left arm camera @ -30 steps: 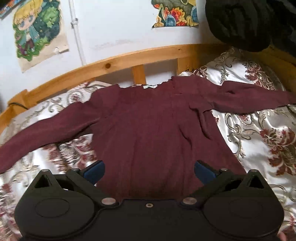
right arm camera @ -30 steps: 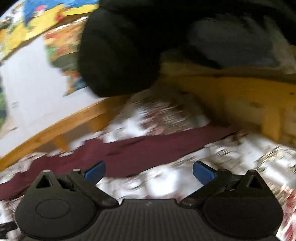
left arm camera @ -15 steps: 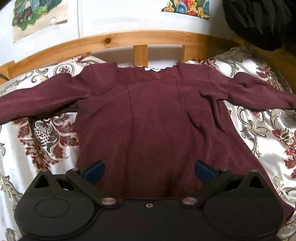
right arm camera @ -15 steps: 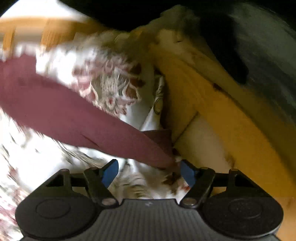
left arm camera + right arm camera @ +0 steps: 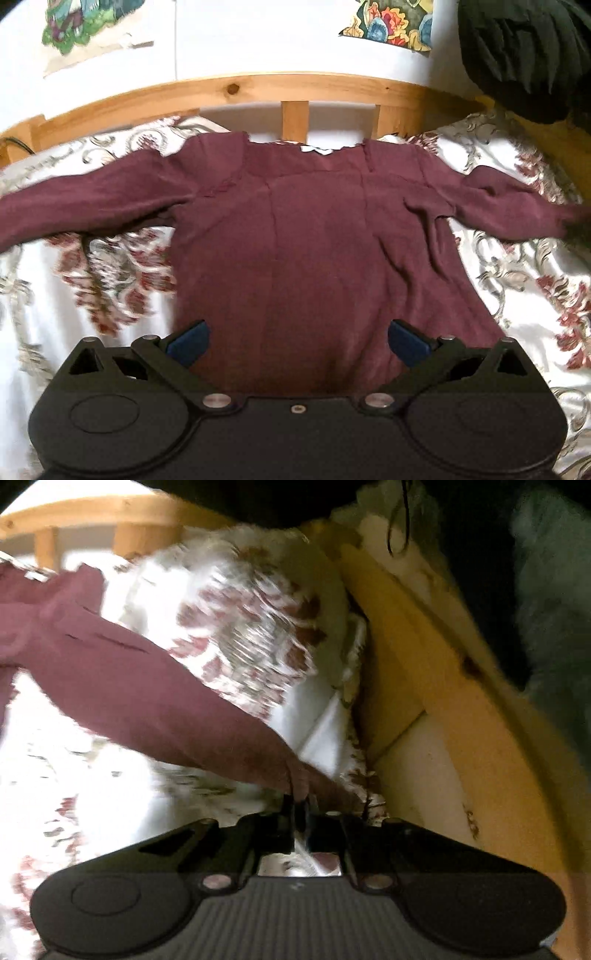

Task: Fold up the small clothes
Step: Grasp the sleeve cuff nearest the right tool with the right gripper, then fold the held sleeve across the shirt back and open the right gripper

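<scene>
Partly blurred, the sleeve cuff [image 5: 295,775] vanishes between pinched jaws.

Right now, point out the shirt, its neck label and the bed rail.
shirt [image 5: 314,251], left wrist view, middle of the body.
neck label [image 5: 316,149], left wrist view, white tag at the collar.
bed rail [image 5: 258,86], left wrist view, top wooden bar.
</scene>
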The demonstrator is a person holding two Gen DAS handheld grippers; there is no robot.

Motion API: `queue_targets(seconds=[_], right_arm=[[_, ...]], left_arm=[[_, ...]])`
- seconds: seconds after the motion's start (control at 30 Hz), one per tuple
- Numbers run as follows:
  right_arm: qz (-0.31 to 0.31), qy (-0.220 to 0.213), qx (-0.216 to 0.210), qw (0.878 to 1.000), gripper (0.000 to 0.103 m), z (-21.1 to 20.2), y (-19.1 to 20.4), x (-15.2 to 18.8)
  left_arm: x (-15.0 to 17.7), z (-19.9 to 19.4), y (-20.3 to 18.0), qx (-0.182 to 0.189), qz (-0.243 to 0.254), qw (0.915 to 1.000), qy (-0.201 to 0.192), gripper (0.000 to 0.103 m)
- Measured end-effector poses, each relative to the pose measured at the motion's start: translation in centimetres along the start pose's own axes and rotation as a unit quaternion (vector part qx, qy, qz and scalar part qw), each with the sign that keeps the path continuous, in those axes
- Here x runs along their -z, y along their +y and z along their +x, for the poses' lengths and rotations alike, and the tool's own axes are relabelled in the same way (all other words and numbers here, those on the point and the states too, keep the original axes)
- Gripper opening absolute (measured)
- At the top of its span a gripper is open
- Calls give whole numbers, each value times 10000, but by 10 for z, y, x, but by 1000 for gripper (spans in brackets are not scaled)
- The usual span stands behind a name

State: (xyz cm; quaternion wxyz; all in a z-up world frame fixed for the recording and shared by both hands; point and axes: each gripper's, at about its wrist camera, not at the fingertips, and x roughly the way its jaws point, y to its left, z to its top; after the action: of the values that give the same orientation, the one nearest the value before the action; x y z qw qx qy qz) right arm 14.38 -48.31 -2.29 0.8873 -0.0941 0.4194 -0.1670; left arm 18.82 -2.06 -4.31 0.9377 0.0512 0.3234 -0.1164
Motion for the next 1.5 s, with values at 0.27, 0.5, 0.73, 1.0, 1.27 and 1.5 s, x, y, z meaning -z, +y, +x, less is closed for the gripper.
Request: queue_targets(seconds=[0.27,0.5,0.73,1.0,1.27,1.5], right_arm=[[604,149,-1956,9787,5,-111,43,-41],[87,-242,-3033,9526,5,-156,170,-89],[-547,13,-3756,9252,5,-137,314,-117],[-194,-71,-4242,9053,57,-97,310,-108],[466,-830,-2973,9500,75,-41,228,-51],[928,-1244,-2429,9576,75,19,196,-65]], left_arm=[[-5,-25,22,-59,-114,9982,582,102],[-14,-64,72,83,-804,9952,548,102],[-16,-71,105,1035,-1583,9802,585,102],[-6,-25,91,1379,-1313,9756,1090,102],[-4,17,65,830,-904,9854,1183,102],[1,41,70,445,-817,9881,1227,102]])
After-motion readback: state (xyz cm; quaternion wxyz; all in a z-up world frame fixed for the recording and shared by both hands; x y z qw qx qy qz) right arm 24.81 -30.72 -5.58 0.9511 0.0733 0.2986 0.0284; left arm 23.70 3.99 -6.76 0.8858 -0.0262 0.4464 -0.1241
